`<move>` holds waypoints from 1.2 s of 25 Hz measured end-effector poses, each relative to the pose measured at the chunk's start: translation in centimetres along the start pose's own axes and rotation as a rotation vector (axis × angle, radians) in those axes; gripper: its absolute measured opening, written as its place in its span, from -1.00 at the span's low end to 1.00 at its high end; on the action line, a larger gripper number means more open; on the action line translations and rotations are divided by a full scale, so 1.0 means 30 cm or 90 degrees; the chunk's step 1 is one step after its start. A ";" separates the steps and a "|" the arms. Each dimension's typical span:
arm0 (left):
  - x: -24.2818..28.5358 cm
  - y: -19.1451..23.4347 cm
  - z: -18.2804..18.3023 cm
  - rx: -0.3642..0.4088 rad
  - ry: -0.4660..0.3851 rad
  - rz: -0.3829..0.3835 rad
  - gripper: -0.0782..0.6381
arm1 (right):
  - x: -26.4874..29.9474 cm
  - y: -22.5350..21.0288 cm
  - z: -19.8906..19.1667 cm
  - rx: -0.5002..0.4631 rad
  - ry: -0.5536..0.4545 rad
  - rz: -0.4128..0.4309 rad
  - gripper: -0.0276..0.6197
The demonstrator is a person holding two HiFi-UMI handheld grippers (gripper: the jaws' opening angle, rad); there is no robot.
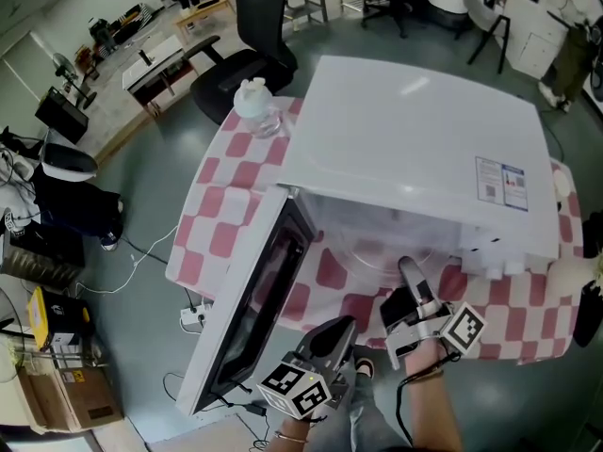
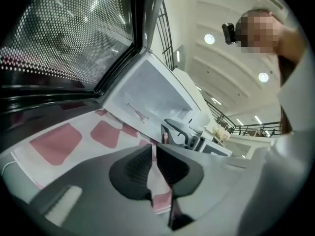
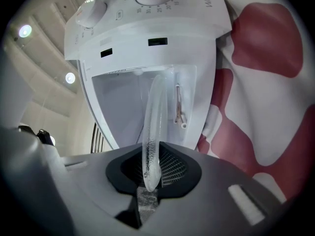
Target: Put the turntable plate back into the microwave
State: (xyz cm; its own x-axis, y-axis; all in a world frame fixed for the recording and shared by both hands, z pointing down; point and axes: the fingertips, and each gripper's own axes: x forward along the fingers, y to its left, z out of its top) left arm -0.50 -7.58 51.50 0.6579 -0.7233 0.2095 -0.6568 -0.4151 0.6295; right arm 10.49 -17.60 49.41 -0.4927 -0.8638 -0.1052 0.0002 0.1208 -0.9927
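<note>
Nearly there: my right fingers (image 3: 173,167) clench the turntable plate (image 3: 153,117) by its rim, reaching into the open microwave (image 1: 415,130). It still needs seating and releasing, I judge. My left fingers (image 2: 132,173) sit pinched together, empty, by the door (image 1: 252,299).

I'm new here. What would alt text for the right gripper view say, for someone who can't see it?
The right gripper clamps the rim of a clear glass turntable plate, seen edge-on before the open cavity of a white microwave. Its dials show at the top of the picture, a pink-and-white checked tablecloth at right.
</note>
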 end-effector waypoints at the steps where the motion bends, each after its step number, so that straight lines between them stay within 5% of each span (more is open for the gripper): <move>1: -0.002 0.005 0.001 0.003 0.000 0.004 -0.75 | 0.009 0.000 0.001 0.001 -0.004 -0.001 -0.78; 30: 0.010 0.061 0.008 -0.003 0.009 0.005 -0.79 | 0.178 -0.024 0.084 -0.006 -0.060 -0.031 -0.77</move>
State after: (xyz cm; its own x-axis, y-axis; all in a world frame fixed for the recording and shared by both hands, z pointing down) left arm -1.60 -8.68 52.52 0.6578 -0.7188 0.2249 -0.6604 -0.4069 0.6311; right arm 10.05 -23.53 49.41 -0.4082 -0.9108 -0.0619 -0.0308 0.0815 -0.9962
